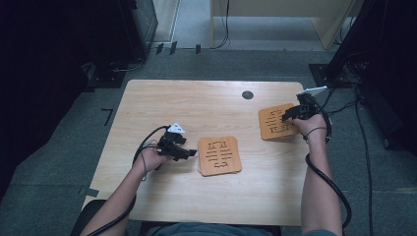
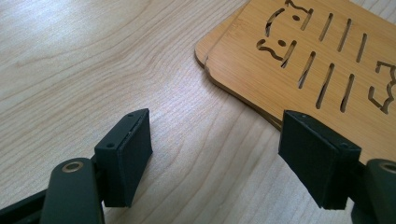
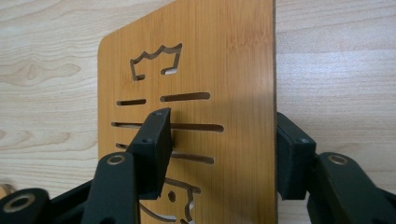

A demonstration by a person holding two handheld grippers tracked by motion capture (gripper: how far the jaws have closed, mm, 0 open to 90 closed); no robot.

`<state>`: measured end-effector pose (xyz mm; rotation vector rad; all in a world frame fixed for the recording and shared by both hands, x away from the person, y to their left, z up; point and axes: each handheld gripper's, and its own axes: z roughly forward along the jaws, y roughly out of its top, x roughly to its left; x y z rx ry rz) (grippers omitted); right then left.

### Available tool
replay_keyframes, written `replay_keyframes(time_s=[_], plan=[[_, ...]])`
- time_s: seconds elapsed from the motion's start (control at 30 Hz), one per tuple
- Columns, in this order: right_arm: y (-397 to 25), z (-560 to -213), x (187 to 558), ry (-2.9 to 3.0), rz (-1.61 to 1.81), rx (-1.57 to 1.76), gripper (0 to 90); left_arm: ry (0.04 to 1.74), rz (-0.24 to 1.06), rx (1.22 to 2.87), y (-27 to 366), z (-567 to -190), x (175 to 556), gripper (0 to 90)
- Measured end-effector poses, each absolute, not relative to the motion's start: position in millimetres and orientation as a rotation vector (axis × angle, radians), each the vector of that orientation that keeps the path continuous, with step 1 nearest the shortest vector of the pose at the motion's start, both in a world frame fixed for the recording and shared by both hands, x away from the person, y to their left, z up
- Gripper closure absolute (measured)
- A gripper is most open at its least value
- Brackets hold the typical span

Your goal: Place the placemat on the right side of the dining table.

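On a pale wooden table [image 1: 162, 105], the right gripper [image 1: 291, 113] gripped one square, slotted bamboo coaster [image 3: 196, 93] by its edge, raised on edge near the table's right side. A small stack of matching bamboo coasters [image 1: 220, 156] lay at the table's centre. The left gripper [image 1: 187, 153] rested just beside that stack, jaws spread and empty. Judging by this, the held coaster had not yet joined the stack.

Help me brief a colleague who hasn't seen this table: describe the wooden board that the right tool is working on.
On the light wooden table, look to the far right edge, beside the person's right hand. The right tool has its jaws around a brown slotted board there. Unlike the stack of similar boards at the table's centre, it lies alone.
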<state>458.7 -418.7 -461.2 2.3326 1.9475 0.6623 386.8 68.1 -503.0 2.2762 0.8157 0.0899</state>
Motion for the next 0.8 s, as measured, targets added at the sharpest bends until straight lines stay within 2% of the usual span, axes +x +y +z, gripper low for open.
replay_keyframes(time_s=[0.8], plan=[[-422, -478, 459, 1.936, 0.687, 2.373, 41.3, 0.819, 0.091, 2.278, 68, -503, 387, 24.5]])
